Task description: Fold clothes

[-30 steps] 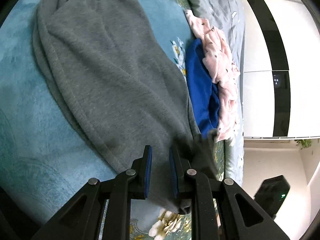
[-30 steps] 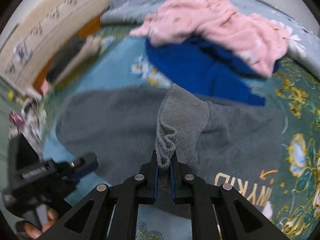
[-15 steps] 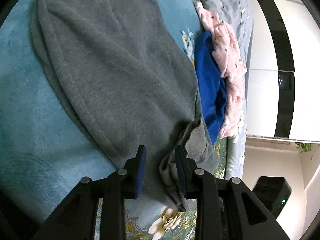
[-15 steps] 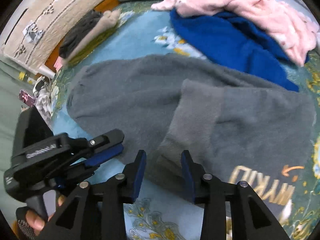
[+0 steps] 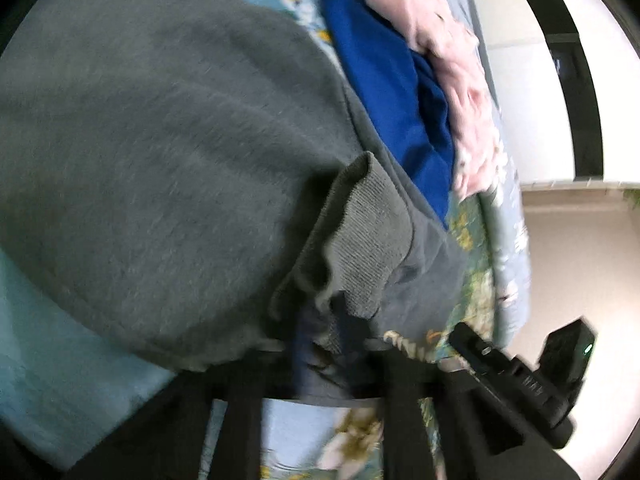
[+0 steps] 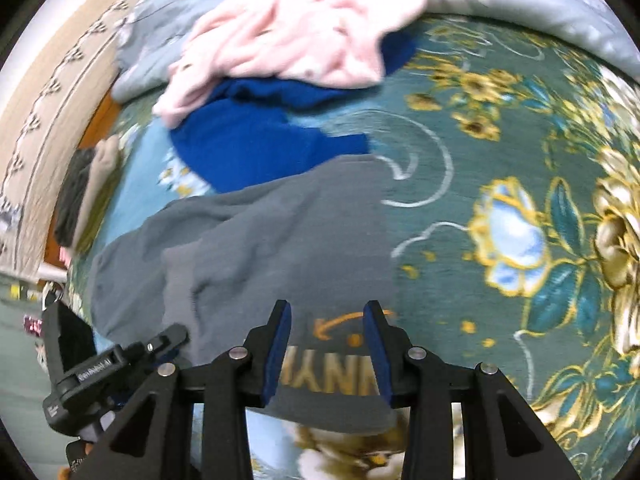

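A grey fleece sweatshirt (image 5: pixel 160 152) lies spread on the bed, and its ribbed cuff (image 5: pixel 360 240) is folded back over the body. My left gripper (image 5: pixel 328 344) is shut on bunched grey fabric just below that cuff; blur hides its pads. The right wrist view shows the same sweatshirt (image 6: pixel 280 240) with yellow lettering (image 6: pixel 328 384) near its hem. My right gripper (image 6: pixel 327 308) stands open just above that lettering, and its blue pads press on nothing. The left gripper (image 6: pixel 172 336) also shows at the lower left there.
A blue garment (image 6: pixel 248 148) lies behind the sweatshirt with a pink garment (image 6: pixel 304 28) on top of it. The floral bedspread (image 6: pixel 520 200) stretches bare to the right. Dark and beige clothes (image 6: pixel 84 184) lie at the left edge, and a grey quilt (image 6: pixel 520 0) at the back.
My right gripper let go of the cuff, opened and moved right over the lettering. My left gripper closed on the grey fabric by the cuff and came closer to it.
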The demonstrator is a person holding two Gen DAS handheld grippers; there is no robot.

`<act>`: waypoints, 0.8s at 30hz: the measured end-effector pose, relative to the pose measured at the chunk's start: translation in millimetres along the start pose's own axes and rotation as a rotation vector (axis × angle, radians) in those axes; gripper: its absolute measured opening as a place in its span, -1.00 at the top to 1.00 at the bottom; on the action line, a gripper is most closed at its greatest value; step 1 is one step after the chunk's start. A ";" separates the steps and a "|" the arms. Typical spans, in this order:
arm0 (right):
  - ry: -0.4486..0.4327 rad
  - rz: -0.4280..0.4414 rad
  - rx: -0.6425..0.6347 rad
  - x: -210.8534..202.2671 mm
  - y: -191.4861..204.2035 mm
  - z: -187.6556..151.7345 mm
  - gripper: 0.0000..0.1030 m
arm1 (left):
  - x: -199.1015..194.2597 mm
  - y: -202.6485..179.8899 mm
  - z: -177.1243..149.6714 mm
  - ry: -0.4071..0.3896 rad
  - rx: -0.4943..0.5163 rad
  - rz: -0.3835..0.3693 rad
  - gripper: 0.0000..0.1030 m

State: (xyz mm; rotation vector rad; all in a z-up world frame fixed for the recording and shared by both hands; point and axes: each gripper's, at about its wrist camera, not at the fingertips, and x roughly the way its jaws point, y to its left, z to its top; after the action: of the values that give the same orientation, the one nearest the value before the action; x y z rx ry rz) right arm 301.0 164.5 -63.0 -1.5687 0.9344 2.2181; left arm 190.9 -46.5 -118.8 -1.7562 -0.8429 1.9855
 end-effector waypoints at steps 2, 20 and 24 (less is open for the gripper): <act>-0.003 0.006 -0.013 2.6 1.8 3.9 0.20 | -10.8 -5.2 0.3 -0.052 0.035 -0.044 0.88; -0.031 -0.047 -0.091 38.6 -3.4 48.8 0.20 | 5.9 31.7 7.8 -0.024 -0.095 0.006 0.87; 0.002 -0.050 -0.054 54.4 -11.1 48.5 0.08 | 12.1 33.6 8.9 -0.016 -0.109 0.015 0.86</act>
State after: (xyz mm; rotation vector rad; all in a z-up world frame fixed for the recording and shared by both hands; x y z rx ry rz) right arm 250.6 196.0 -106.6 -1.6003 0.8326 2.2252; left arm 184.2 -66.2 -149.2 -1.8131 -0.9630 2.0006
